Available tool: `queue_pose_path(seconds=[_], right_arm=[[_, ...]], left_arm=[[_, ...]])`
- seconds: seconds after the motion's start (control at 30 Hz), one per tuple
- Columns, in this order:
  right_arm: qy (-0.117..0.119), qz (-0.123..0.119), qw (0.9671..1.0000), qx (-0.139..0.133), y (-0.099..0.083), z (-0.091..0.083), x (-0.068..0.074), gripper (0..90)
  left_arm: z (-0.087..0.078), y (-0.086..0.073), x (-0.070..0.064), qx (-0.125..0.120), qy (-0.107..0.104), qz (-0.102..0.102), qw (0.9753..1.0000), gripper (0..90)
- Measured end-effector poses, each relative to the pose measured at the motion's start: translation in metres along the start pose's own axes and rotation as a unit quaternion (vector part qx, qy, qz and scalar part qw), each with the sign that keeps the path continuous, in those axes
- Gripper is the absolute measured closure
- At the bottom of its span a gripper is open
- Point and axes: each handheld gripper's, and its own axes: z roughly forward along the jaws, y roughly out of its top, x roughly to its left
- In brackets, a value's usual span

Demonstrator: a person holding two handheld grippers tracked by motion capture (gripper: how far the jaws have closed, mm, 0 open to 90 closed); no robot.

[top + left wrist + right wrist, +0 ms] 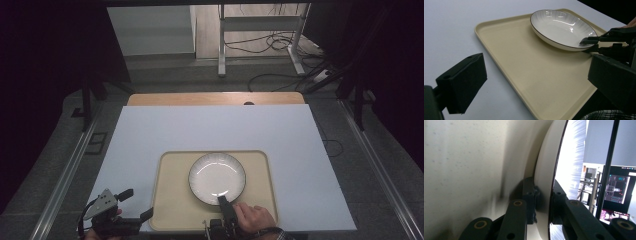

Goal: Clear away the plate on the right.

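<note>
Lower left of high view: left gripper (134,204) idle, jaws wide apart, holding nothing, just off tray (167,212) corner. Centre: white plate (217,177) on tray, empty. Lower centre: right gripper (223,201) clamped on plate's near rim. Step: gripping plate. Next: likely lift, keep it level.

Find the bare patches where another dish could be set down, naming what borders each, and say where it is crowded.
Free: the tray floor left of the plate; the white table between the tray's far rim and the wooden edge; the strips either side of the tray. Crowded: the near edge, where the right gripper clamps the plate's rim and the open left gripper hovers.
</note>
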Motion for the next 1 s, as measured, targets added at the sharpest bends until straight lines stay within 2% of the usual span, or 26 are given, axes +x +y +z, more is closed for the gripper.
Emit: queue_pose_path(seconds=[0.43, 0.47, 0.53, 0.57, 0.63, 0.67, 0.7, 0.73, 0.77, 0.9, 1.0], right_arm=[[0.008, 0.007, 0.9999, 0.0, 0.0, 0.0, 0.0, 76.5], [-0.013, 0.001, 0.9997, 0.019, 0.001, -0.003, 0.001, 75.8], [-0.013, 0.002, 0.9997, 0.019, 0.001, -0.003, 0.0, 75.2], [-0.005, 0.002, 0.9997, 0.023, 0.001, -0.004, -0.001, 74.6], [-0.01, 0.002, 0.9998, 0.02, 0.001, -0.004, 0.0, 74.1], [-0.004, 0.002, 0.9998, 0.021, 0.001, -0.005, -0.001, 73.6], [-0.013, 0.004, 0.9998, 0.014, 0.001, -0.004, 0.0, 73.0], [-0.004, 0.002, 0.9998, 0.019, 0.001, -0.005, -0.001, 72.5], [-0.012, 0.007, 0.9998, 0.012, 0.001, -0.005, 0.0, 71.7], [-0.015, 0.007, 0.9998, 0.007, 0.001, -0.007, -0.002, 70.1], [-0.012, 0.016, 0.9998, 0.008, 0.0, -0.01, -0.005, 68.7]], left_arm=[[0.0, 0.0, 0.0, 0.0, 0.0, 0.001, 1.0, 1.7], [0.0, 0.0, 0.0, 0.0, 0.0, 0.001, 1.0, 1.7], [0.0, 0.0, 0.0, 0.0, 0.0, 0.001, 1.0, 1.7], [0.0, 0.0, 0.0, 0.001, 0.0, 0.001, 1.0, 1.7], [0.0, 0.0, 0.0, 0.001, 0.0, 0.002, 1.0, 1.7], [0.0, 0.0, 0.0, 0.001, 0.0, 0.001, 1.0, 1.7], [0.0, 0.0, 0.0, 0.0, 0.0, 0.001, 1.0, 1.7], [0.0, 0.0, 0.0, 0.0, 0.0, 0.001, 1.0, 1.7], [0.0, 0.0, 0.0, 0.0, 0.0, 0.001, 1.0, 1.7], [0.0, 0.0, 0.0, 0.0, 0.0, 0.001, 1.0, 1.7], [0.0, 0.0, 0.0, 0.0, 0.0, 0.001, 1.0, 1.7]])
